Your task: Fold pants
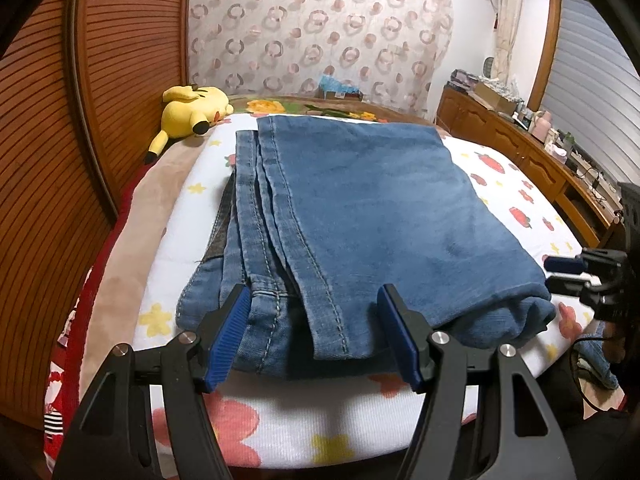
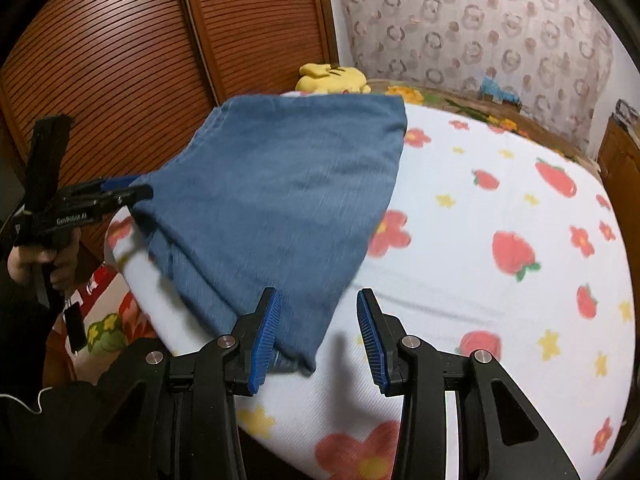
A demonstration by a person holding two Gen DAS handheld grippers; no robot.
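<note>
Blue denim pants (image 1: 360, 208) lie folded in layers on the white floral blanket (image 1: 280, 428); they also show in the right wrist view (image 2: 280, 200). My left gripper (image 1: 314, 340) is open, its blue pads either side of the near edge of the stacked hems, low over the cloth. My right gripper (image 2: 318, 340) is open at the pants' near right corner, the left pad over the denim, nothing held. It shows at the right edge of the left view (image 1: 568, 276). The left gripper shows in the right view (image 2: 128, 190) at the pants' left edge.
A yellow plush toy (image 1: 192, 110) lies at the far left of the bed, by the slatted wooden wardrobe doors (image 1: 60, 140). A wooden dresser (image 1: 520, 144) with clutter stands along the right. A patterned curtain (image 1: 312, 24) hangs behind the bed.
</note>
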